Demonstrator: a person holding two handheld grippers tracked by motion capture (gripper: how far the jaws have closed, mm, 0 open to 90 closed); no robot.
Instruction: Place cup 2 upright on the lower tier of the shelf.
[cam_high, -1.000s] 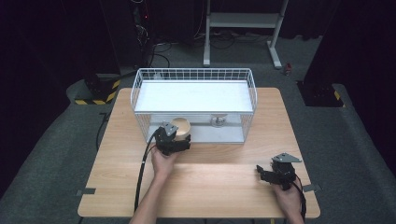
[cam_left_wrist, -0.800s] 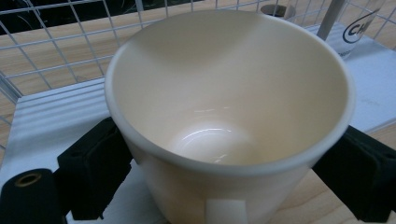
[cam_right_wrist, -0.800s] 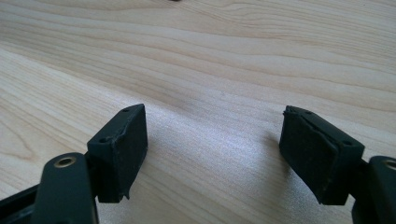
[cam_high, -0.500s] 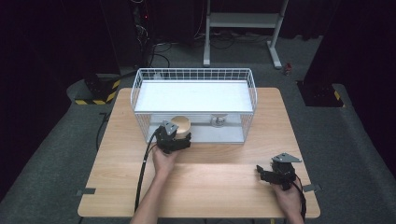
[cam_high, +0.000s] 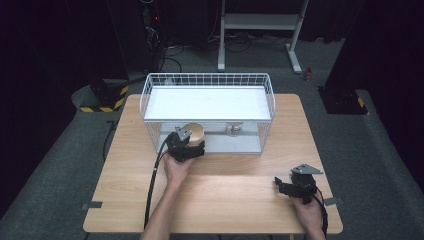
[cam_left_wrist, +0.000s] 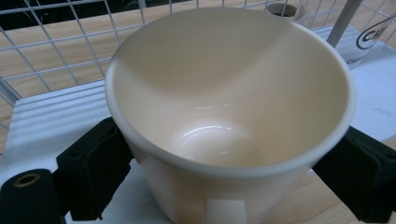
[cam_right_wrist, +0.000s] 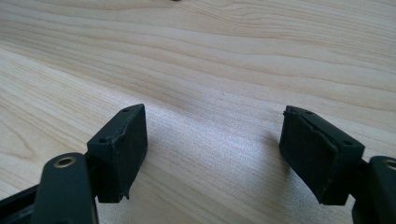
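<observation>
A cream cup (cam_high: 195, 131) stands at the open front of a white wire rack (cam_high: 207, 79), under its white top shelf. My left gripper (cam_high: 191, 142) is shut on the cup, one black pad pressed on each side. In the left gripper view the empty cup (cam_left_wrist: 229, 93) sits upright between the pads (cam_left_wrist: 93, 163), over the rack's white floor with the wire mesh (cam_left_wrist: 56, 42) behind. My right gripper (cam_high: 281, 186) lies on the table's near right part, jaws pointing left. In the right gripper view it (cam_right_wrist: 215, 149) stands open over bare wood, nothing between its pads.
A clear glass (cam_high: 232, 130) with dark print (cam_left_wrist: 369, 42) stands on the rack's lower level, to the right of the cup. The wooden table (cam_high: 225, 195) runs between the two hands. A black cable (cam_high: 152, 185) trails from the left gripper toward the near edge.
</observation>
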